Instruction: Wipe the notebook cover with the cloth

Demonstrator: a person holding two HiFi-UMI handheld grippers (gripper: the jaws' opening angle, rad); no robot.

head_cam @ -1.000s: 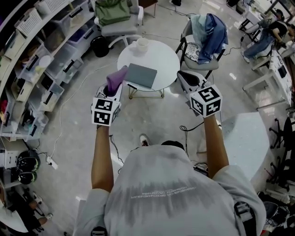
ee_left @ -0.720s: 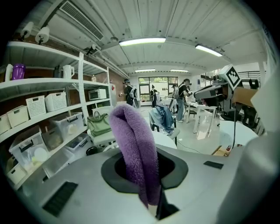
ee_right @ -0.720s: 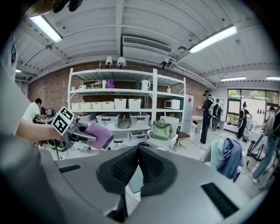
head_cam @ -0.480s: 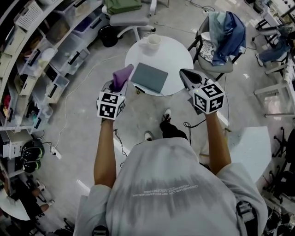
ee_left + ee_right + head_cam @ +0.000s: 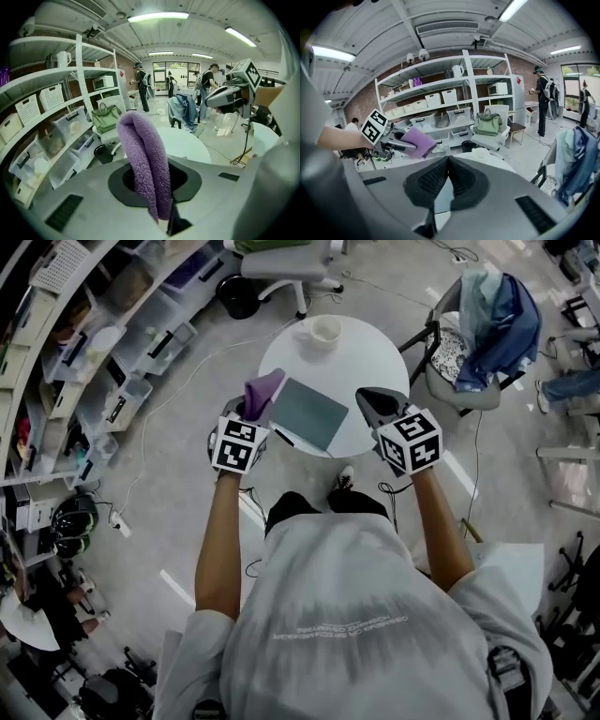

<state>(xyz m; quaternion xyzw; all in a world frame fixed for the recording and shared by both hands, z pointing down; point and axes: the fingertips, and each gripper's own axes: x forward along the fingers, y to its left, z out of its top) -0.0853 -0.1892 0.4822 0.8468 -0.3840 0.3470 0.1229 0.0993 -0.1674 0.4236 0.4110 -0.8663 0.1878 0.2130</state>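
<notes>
A grey notebook (image 5: 307, 413) lies on the round white table (image 5: 370, 357), near its front left edge. My left gripper (image 5: 255, 401) is shut on a purple cloth (image 5: 263, 392), held at the table's left rim just left of the notebook. In the left gripper view the cloth (image 5: 145, 164) stands up folded between the jaws. My right gripper (image 5: 373, 405) is shut with nothing in it, over the table's front right, right of the notebook. The right gripper view shows the left gripper with the cloth (image 5: 417, 142) and a strip of the notebook (image 5: 443, 194) below the jaws.
A white cup (image 5: 325, 330) stands at the table's far side. A chair with blue clothes (image 5: 497, 310) is to the right, an office chair (image 5: 291, 263) behind the table. Shelves with bins (image 5: 84, 343) line the left. A cable (image 5: 150, 427) crosses the floor.
The person has stepped closer to the table. Both grippers now reach over its front edge, the left one with the cloth beside the notebook.
</notes>
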